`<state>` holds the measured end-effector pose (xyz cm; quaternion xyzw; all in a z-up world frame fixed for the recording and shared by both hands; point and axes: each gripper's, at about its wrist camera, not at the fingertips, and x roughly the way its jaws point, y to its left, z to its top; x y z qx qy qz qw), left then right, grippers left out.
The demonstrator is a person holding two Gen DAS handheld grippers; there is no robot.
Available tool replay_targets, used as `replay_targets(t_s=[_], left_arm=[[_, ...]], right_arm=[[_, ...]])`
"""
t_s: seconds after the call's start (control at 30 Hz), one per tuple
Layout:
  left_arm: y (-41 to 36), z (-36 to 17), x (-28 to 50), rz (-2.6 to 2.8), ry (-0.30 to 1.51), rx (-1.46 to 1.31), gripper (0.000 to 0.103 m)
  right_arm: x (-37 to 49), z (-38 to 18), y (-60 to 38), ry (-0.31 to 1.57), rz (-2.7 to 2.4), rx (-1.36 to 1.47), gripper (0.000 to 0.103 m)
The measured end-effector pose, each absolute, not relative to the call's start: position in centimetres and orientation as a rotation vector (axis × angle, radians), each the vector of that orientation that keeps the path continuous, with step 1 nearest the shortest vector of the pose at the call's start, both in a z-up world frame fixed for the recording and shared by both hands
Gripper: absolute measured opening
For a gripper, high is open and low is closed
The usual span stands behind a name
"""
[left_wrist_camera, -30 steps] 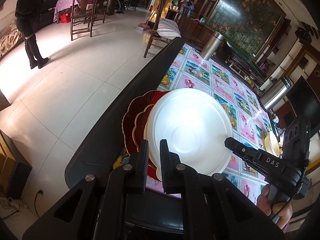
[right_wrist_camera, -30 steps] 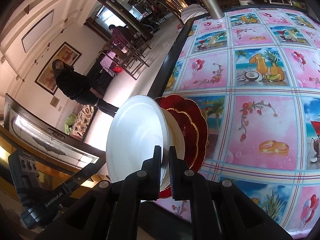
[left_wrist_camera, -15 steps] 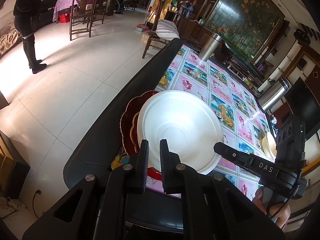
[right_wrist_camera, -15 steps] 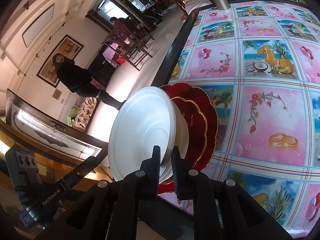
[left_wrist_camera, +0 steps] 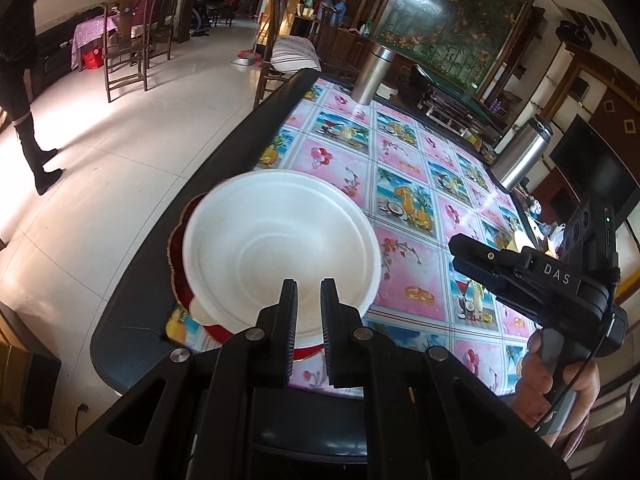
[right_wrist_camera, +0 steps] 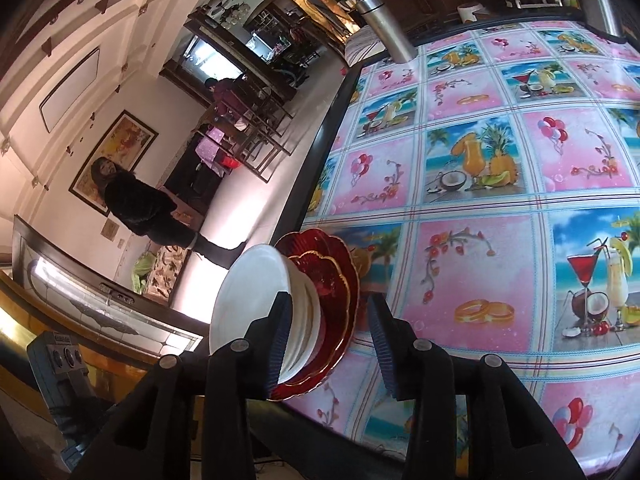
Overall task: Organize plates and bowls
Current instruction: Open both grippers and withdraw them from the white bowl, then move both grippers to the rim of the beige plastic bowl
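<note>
A white bowl (left_wrist_camera: pixel 276 240) sits on top of a stack: other white dishes under it and two red scalloped plates (right_wrist_camera: pixel 336 280) at the bottom, near the table's near left corner. In the right wrist view the white bowl (right_wrist_camera: pixel 252 284) rests level on the stack. My left gripper (left_wrist_camera: pixel 309 300) stands narrowly apart at the bowl's near rim, holding nothing I can see. My right gripper (right_wrist_camera: pixel 328 320) is open, its left finger beside the stack, apart from the bowl. It also shows in the left wrist view (left_wrist_camera: pixel 520 276), off to the right.
The table (right_wrist_camera: pixel 480 160) has a pink and blue picture cloth and a dark rim. Two steel flasks (left_wrist_camera: pixel 372 76) (left_wrist_camera: pixel 524 152) stand at the far side. A small cream dish (left_wrist_camera: pixel 524 240) lies far right. A person (right_wrist_camera: pixel 148 212) stands on the floor to the left.
The white bowl has gone from tilted and held to resting flat on the stack. My right gripper has opened and let go of it, and has drawn back to the right.
</note>
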<state>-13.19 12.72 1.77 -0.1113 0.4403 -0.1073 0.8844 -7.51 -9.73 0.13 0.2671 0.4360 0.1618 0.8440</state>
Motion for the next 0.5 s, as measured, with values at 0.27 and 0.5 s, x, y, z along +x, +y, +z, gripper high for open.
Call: replay_targets(t_s=[0.27,0.5], left_arm=[[5.9,1.5,-12.9,-0.328,0.972,-0.121,0.013],[-0.9,1.0,-12.2,-0.416,1.015,-0.015,0.036]], right_arm=[[-7.8,-0.5,-14.7,0.902,0.289,0.622,0.042],[-9.1,-0.7,-20.9,0.86,0.212,0.675,0.042]])
